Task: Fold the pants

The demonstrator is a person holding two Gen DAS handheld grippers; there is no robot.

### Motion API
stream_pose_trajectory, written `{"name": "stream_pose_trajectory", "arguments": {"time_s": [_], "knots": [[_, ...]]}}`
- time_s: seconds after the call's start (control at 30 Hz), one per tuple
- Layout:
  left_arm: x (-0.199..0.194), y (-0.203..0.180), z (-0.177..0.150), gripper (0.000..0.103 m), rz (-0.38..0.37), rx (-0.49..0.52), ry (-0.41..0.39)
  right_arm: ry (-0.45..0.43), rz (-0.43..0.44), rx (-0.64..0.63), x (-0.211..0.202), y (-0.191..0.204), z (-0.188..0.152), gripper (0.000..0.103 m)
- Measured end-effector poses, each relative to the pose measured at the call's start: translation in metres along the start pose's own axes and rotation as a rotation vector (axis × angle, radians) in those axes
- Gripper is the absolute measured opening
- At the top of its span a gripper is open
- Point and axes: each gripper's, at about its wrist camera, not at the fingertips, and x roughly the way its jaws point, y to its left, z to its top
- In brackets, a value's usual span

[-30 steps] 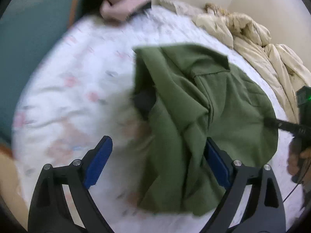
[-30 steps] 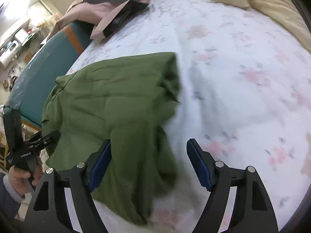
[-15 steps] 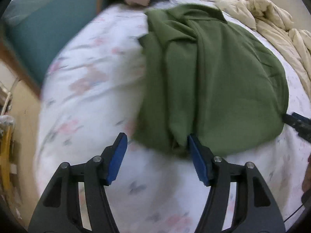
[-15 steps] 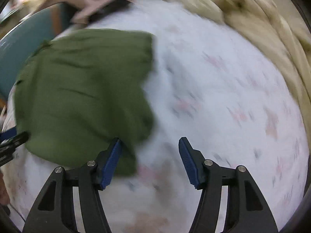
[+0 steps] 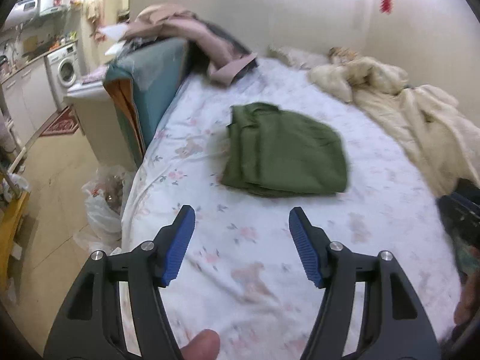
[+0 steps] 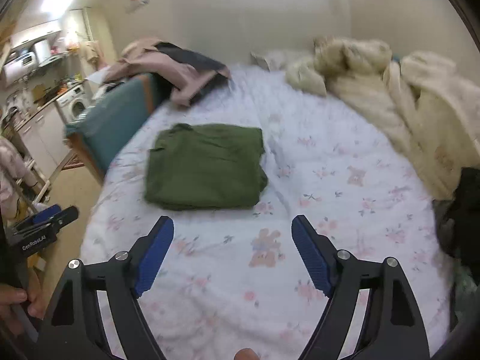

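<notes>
Over on the far left there's one washing machine [image 5: 67, 70] set under the counter, one red mat [image 5: 61, 124] on the floor in front of it, and one crumpled plastic bag [image 5: 102, 207] down at the foot of the bed. Next along, one teal board [image 5: 150, 90] stands on edge against the bed's side, with a single heap of pink clothing [image 5: 192, 39] spilling over its top and onto the mattress. Now the centre: one pair of green pants [image 5: 285, 153], folded into a flat, roughly square stack, lying on the flowered bedsheet [image 5: 255, 270], nothing touching it. In the foreground, the left gripper [image 5: 241, 225] hangs above the sheet, well short of the pants; its two blue pads [image 5: 178, 247] are apart and the jaws are opening, with only bare sheet showing between them. One fingertip peeks in at the bottom edge of that view. From the other camera, the right gripper [image 6: 232, 234] is the same story: two blue pads, jaws wide and spreading further, nothing between them, the pants [image 6: 205, 166] lying ahead and a little to its left. At that view's left edge you can see the left gripper [image 6: 45, 219] side on, held in one hand [image 6: 18, 303]. Swinging right, one rumpled cream blanket [image 5: 405, 114] is bunched along the wall side of the bed, and there is one dark, blurred object at the far right edge that I can't make out.
</notes>
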Motion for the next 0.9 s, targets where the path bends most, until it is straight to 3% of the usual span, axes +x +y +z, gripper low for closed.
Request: {"name": "stream_pose_trajectory", "arguments": {"time_s": [0.23,0.33,0.4,0.6,0.9], "knots": [[-0.086,0.001,-0.03,0.087,0.009,0.017,-0.111,-0.09,0.005,0.0,-0.067,0.029,-0.041,0.087],[-0.108,-0.001,-0.048,0.103,0.012,0.033,-0.172,-0.122,0.015,0.017,-0.08,0.035,-0.059,0.093],[-0.113,-0.003,-0.056,0.103,0.024,0.045,-0.187,-0.146,-0.014,0.0,-0.084,0.042,-0.073,0.103],[-0.114,0.002,-0.068,0.103,0.045,-0.005,-0.192,-0.156,-0.034,0.005,-0.087,0.054,-0.082,0.103],[-0.111,-0.008,-0.071,0.103,0.019,0.021,-0.176,-0.202,-0.073,-0.026,-0.088,0.066,-0.083,0.103]]}}
